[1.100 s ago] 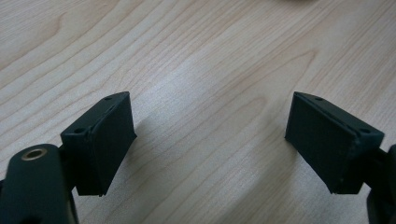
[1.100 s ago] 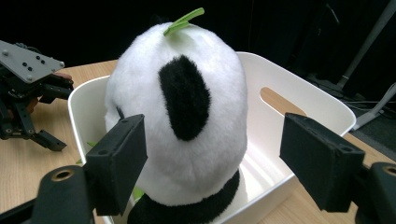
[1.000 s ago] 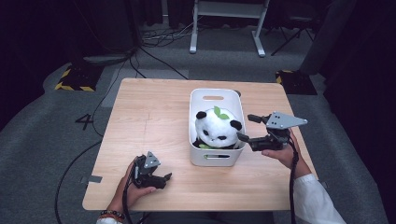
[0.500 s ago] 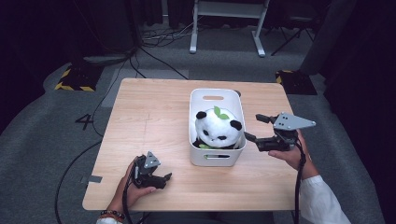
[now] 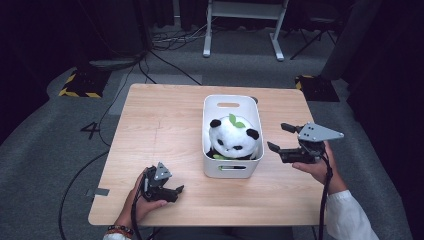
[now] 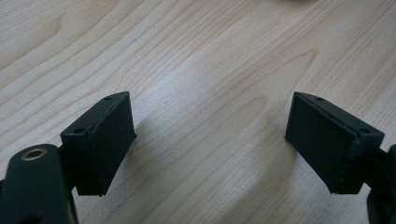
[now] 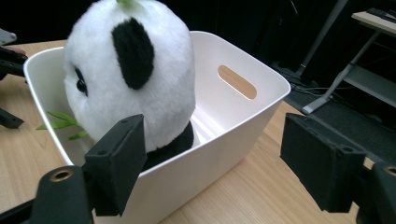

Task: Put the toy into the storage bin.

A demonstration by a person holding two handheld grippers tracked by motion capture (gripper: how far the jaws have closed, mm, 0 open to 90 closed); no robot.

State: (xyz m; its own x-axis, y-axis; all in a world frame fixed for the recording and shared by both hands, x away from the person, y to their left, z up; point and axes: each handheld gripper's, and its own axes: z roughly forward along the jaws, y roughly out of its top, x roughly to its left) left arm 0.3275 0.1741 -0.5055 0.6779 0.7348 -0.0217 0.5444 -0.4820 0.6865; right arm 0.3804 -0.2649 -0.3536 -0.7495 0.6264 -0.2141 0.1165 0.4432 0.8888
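Across the wooden table (image 5: 165, 120), which is the biggest thing before me, a white bin (image 5: 231, 172) stands near the middle, a slot handle cut in its far wall. Inside it sits a plush panda (image 5: 231, 137), upright, a green leaf on its head and more leaves at its front, its head rising above the rim. To the right of the bin, my right gripper (image 5: 281, 137) hovers just beside the wall, jaws wide apart and holding nothing, pointed at the bin. At the near left of the table my left gripper (image 5: 179, 191) rests low over bare wood, well apart from the bin, jaws spread and empty.
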